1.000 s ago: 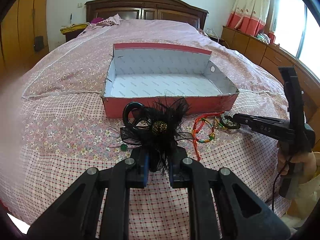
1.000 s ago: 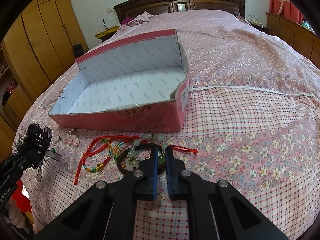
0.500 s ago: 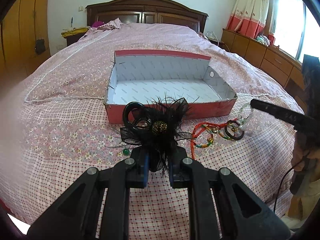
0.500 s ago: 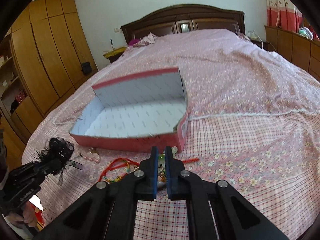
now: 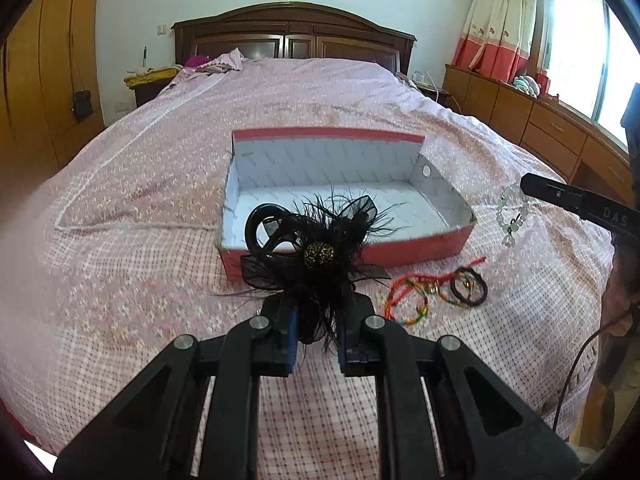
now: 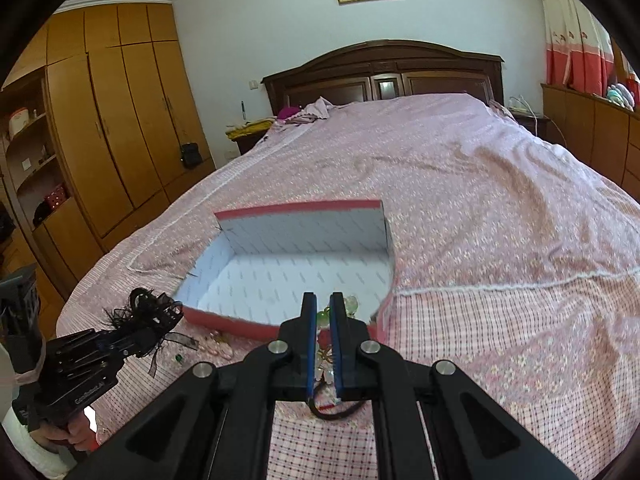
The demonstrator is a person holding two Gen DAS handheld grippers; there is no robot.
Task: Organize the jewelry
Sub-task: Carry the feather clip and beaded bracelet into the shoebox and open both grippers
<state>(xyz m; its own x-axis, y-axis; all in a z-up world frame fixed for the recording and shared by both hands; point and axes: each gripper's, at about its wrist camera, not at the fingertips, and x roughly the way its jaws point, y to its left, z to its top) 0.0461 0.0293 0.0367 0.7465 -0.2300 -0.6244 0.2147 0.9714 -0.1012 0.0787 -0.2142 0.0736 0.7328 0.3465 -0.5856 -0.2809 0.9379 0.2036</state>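
**Bead bracelet lifted off the bed**

Lifted up from the bed since a moment ago, the pale bead bracelet (image 5: 512, 216) is now hung in the air, pinched in the closed right tongs (image 6: 324, 320) beside the box (image 5: 400, 254). The black feather hair clip (image 5: 316, 252) is squeezed in the closed left tongs (image 5: 316, 336), in front of the box. The colourful string bracelets (image 5: 416, 300) and a dark ring (image 5: 469, 291) are left on the bed (image 5: 120, 280).

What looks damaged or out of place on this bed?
The pink cardboard shoebox looks battered: its near wall is cut low and uneven, the right end sloping down. A tangle of red and rainbow cord bracelets and a dark ring bangle lie outside it on the checked bedspread.
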